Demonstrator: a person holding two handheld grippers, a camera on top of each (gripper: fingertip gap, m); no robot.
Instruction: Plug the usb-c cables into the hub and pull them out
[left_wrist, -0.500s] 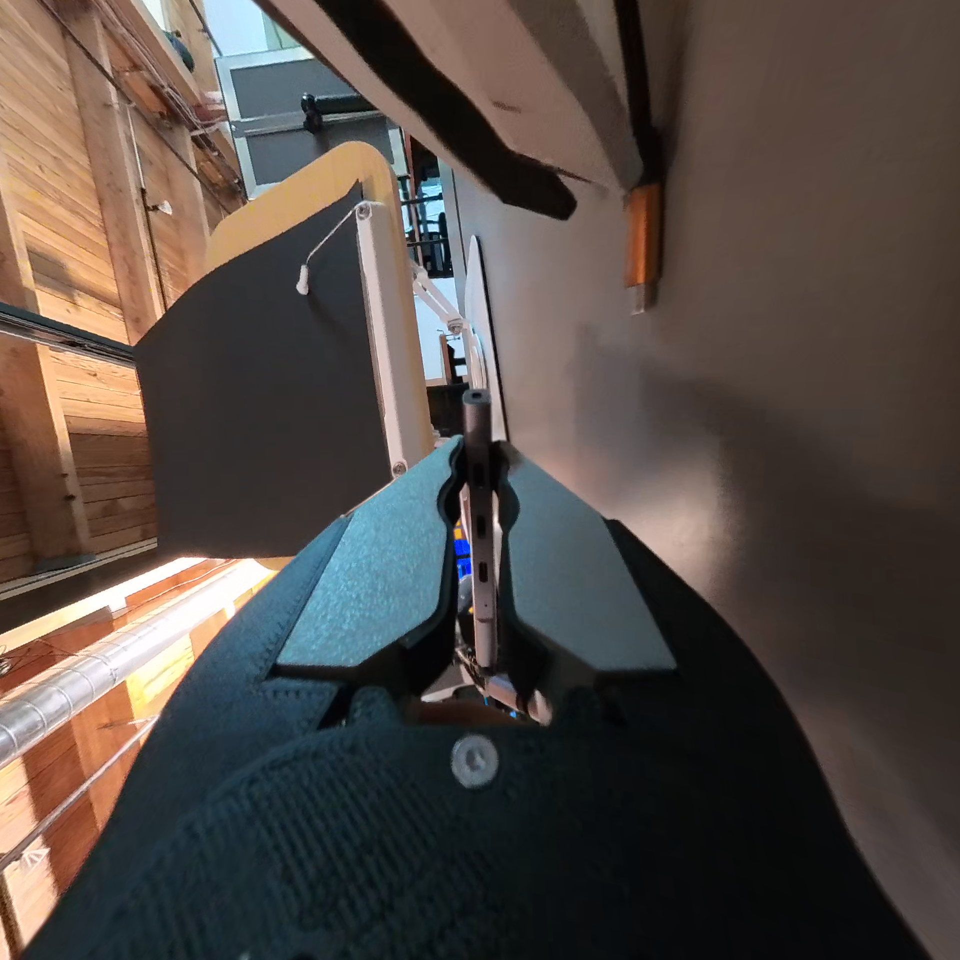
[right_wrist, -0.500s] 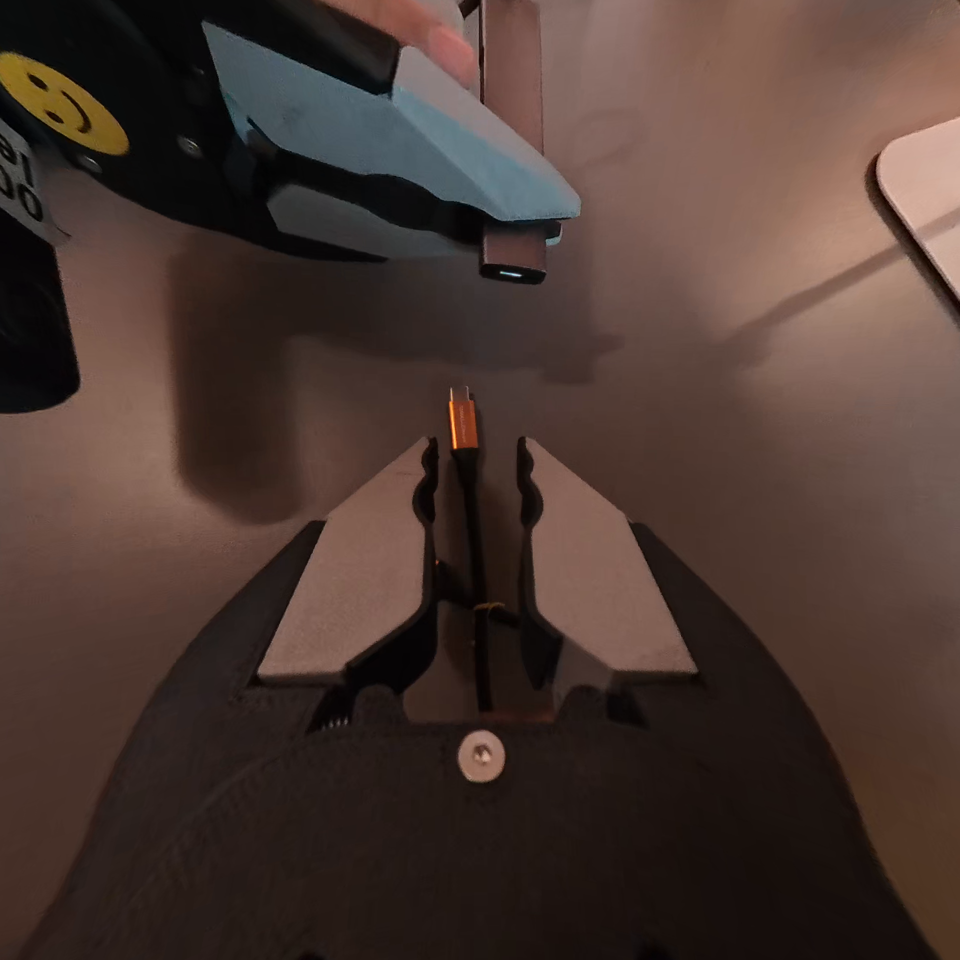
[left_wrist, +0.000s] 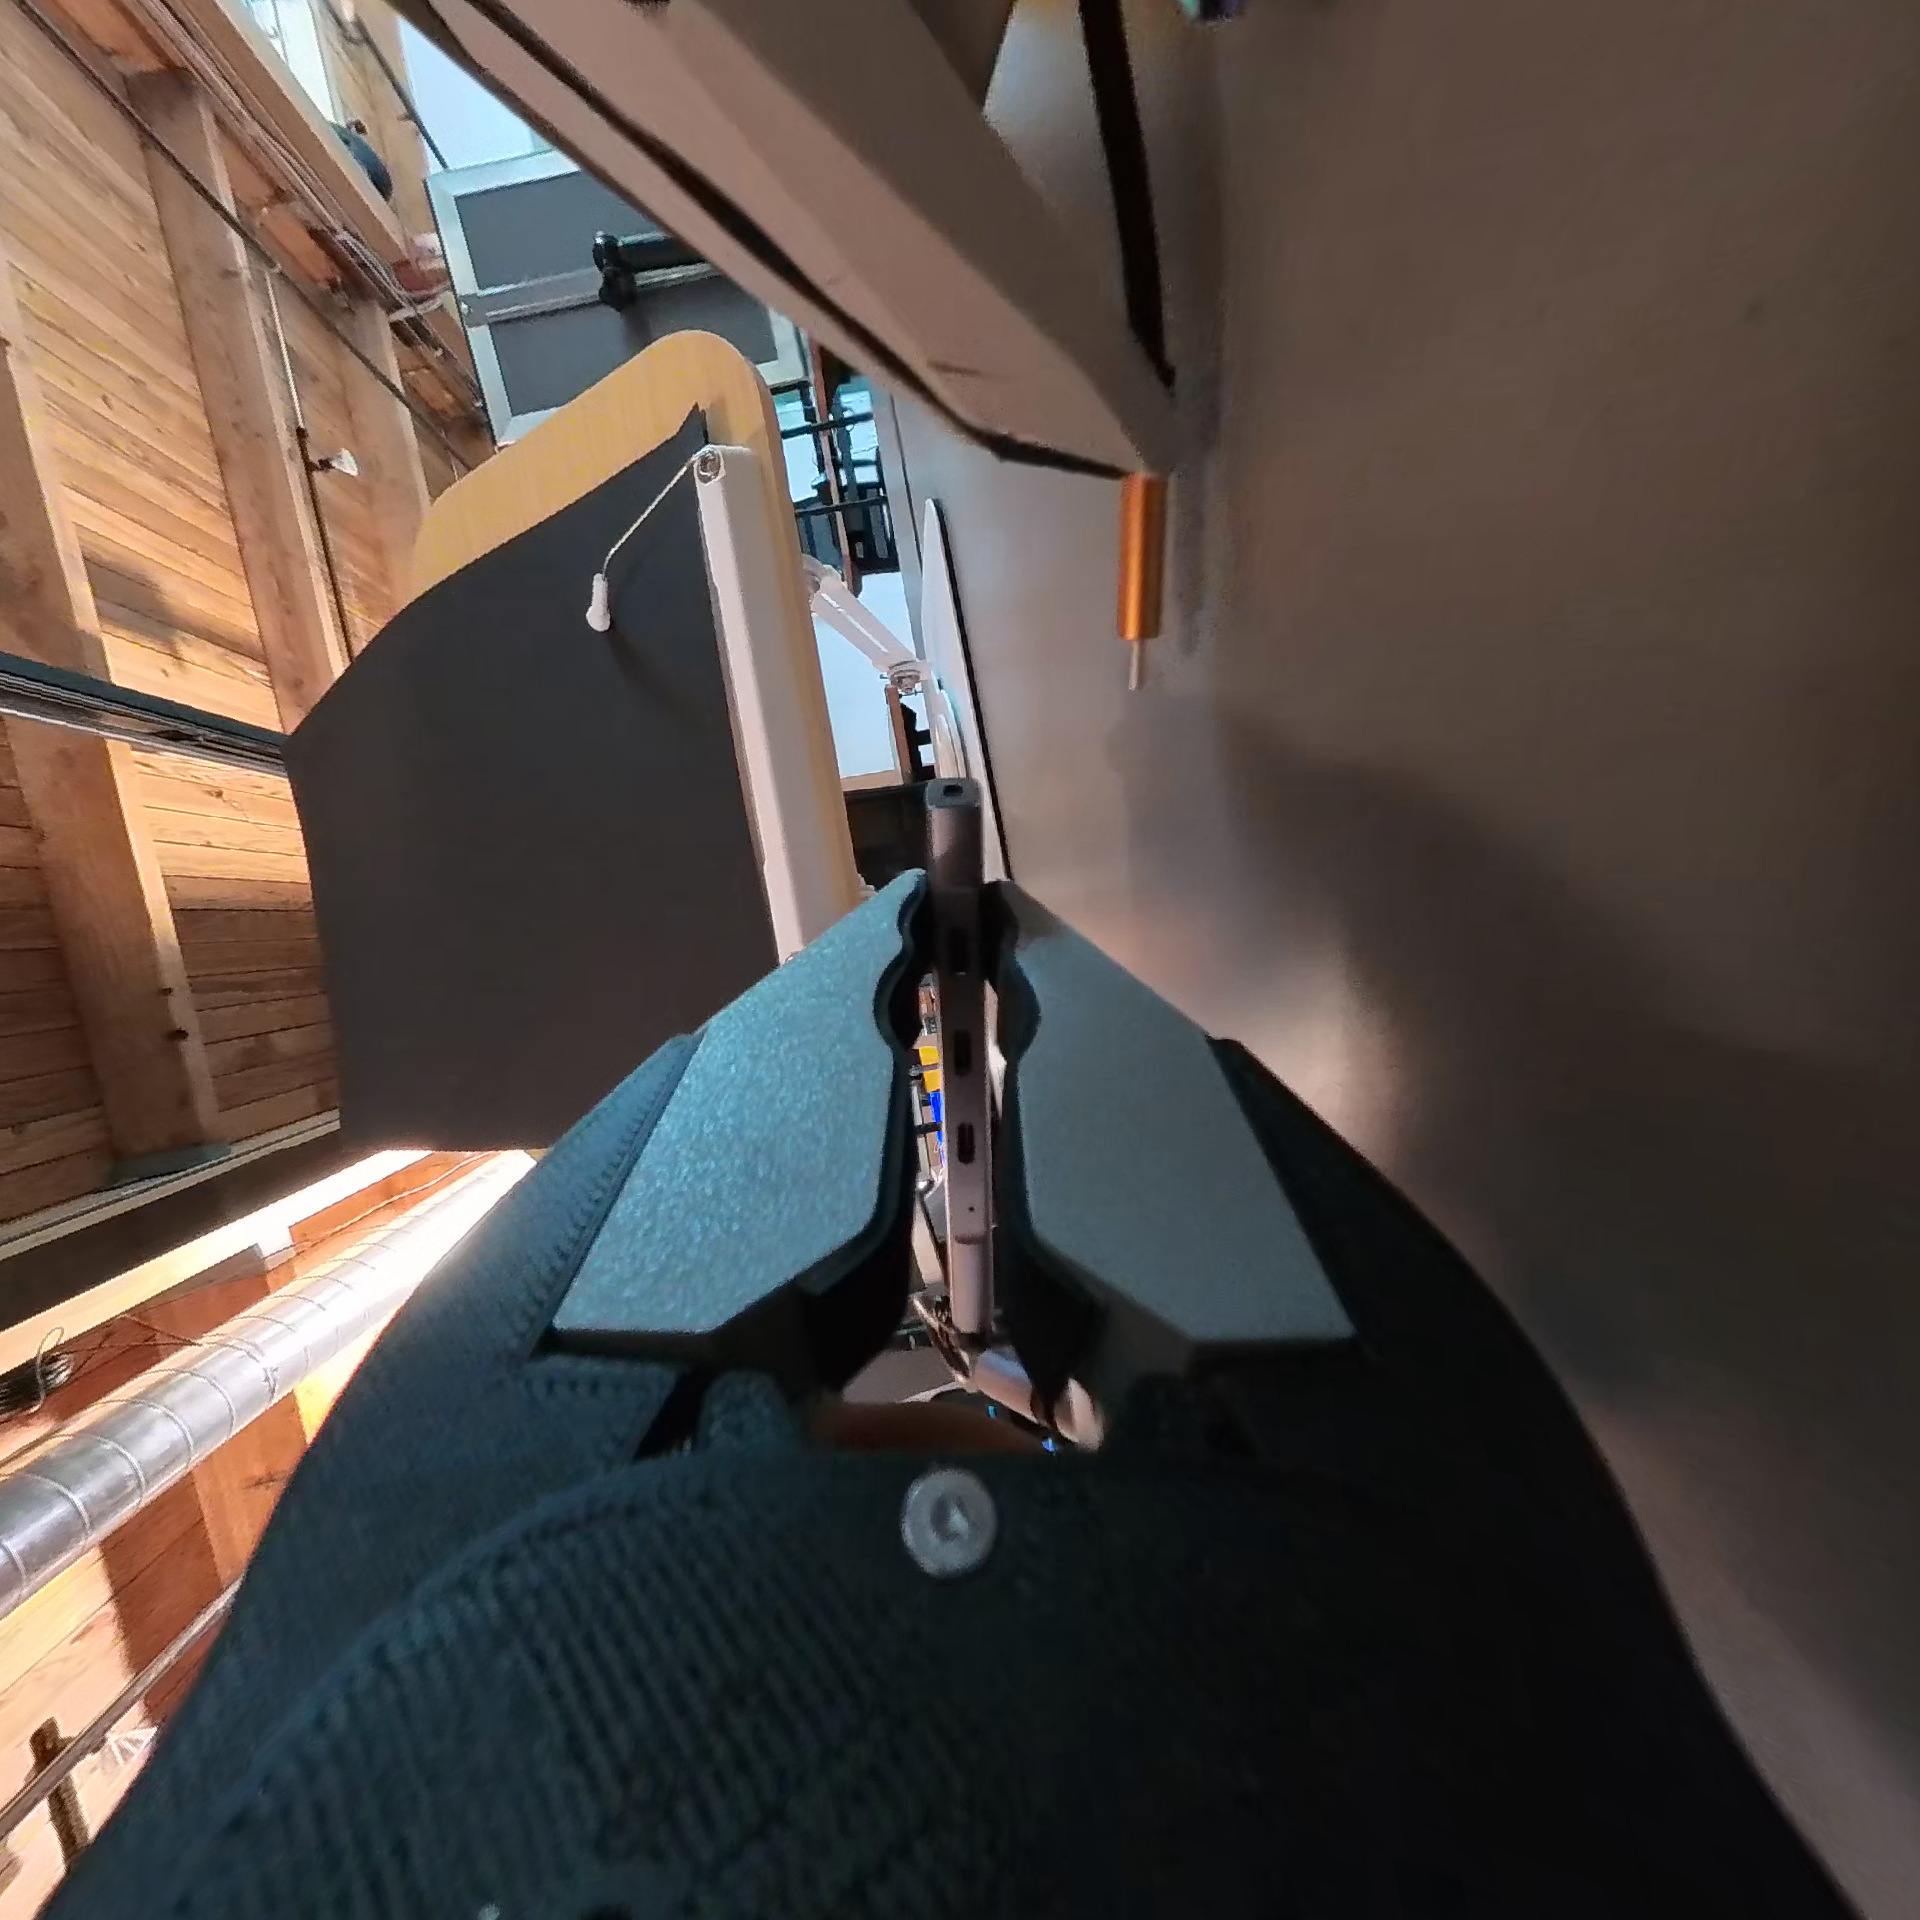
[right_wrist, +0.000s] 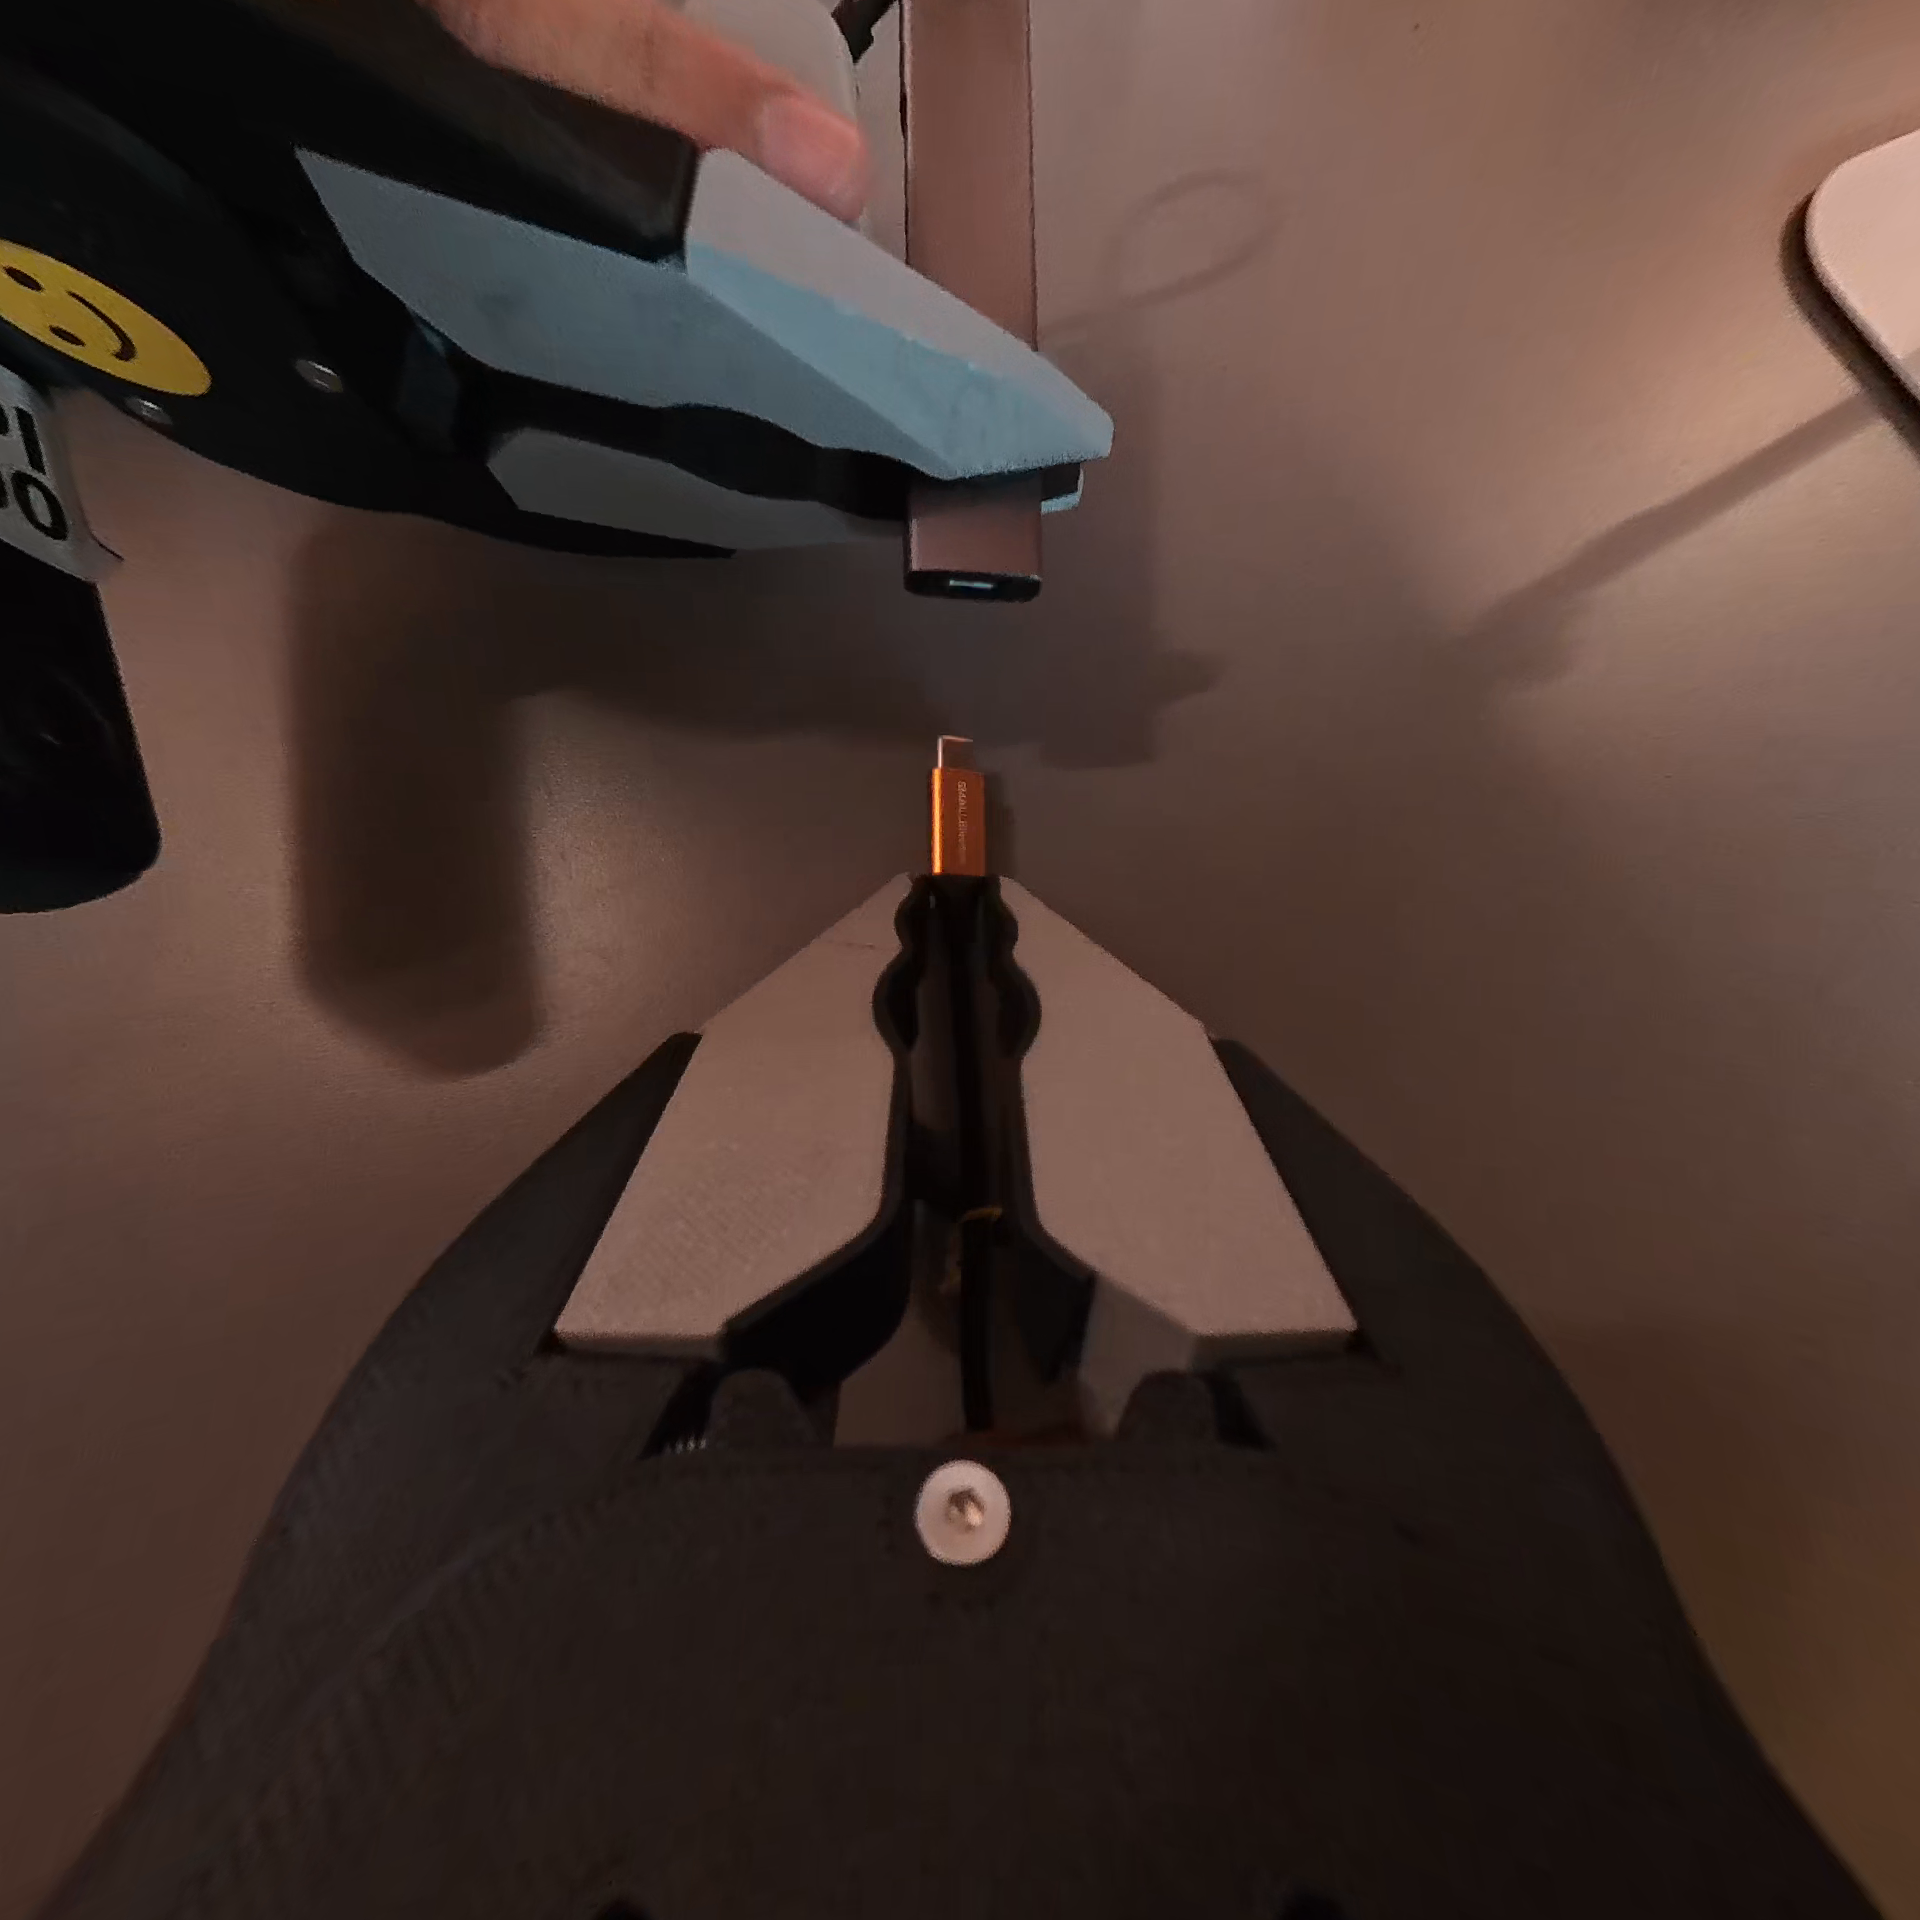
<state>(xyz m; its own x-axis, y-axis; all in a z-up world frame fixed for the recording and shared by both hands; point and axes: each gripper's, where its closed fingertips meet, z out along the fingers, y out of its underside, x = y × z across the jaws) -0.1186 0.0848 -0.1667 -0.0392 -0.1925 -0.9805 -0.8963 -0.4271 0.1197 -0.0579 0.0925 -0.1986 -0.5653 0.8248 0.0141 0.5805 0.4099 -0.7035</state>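
Gripping hub: left gripper | right gripper: orange lettered plug

We see a dark grey table under everything, and at its far right edge in the right wrist view the rounded corner of a pale flat pad. In the left wrist view, which is rolled on its side, we make out a wood-plank wall, a light wooden board with a dark panel in front of it, and a white post beside that panel. A ribbed metal duct runs along the lower left there.
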